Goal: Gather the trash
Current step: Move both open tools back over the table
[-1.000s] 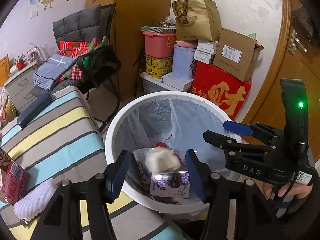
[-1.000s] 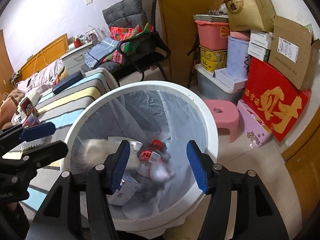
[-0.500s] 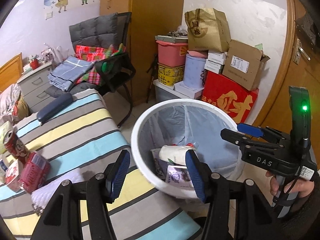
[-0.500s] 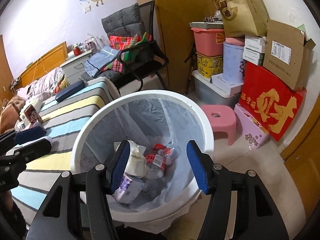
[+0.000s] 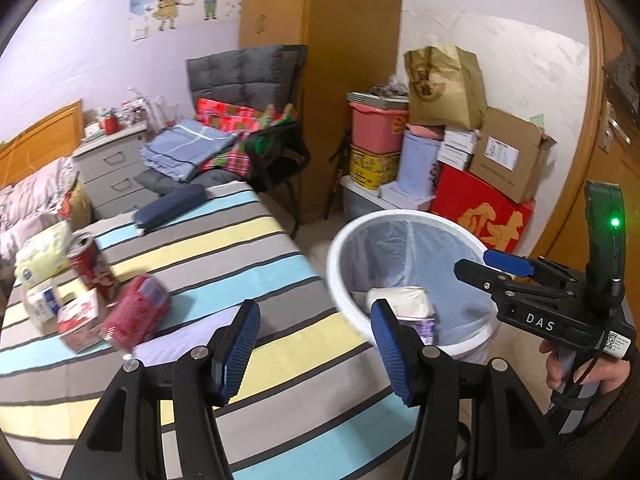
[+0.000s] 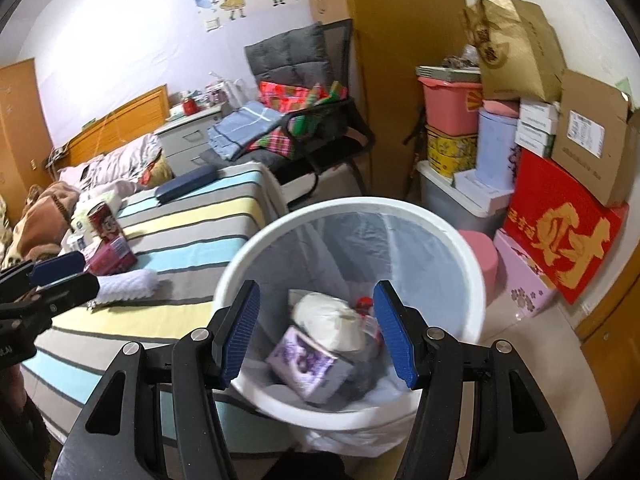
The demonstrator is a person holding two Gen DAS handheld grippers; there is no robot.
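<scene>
Your left gripper [image 5: 316, 344] and right gripper [image 6: 316, 330] both gape empty, while the crushed red can [image 5: 91, 266] and crumpled red packets [image 5: 134, 312] lie at ten o'clock on the striped bed [image 5: 248, 256], beside the white lined bin [image 6: 478, 280].

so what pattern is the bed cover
Stripes of grey, yellow, light blue and white on the bed cover, clearest in the left wrist view.
</scene>
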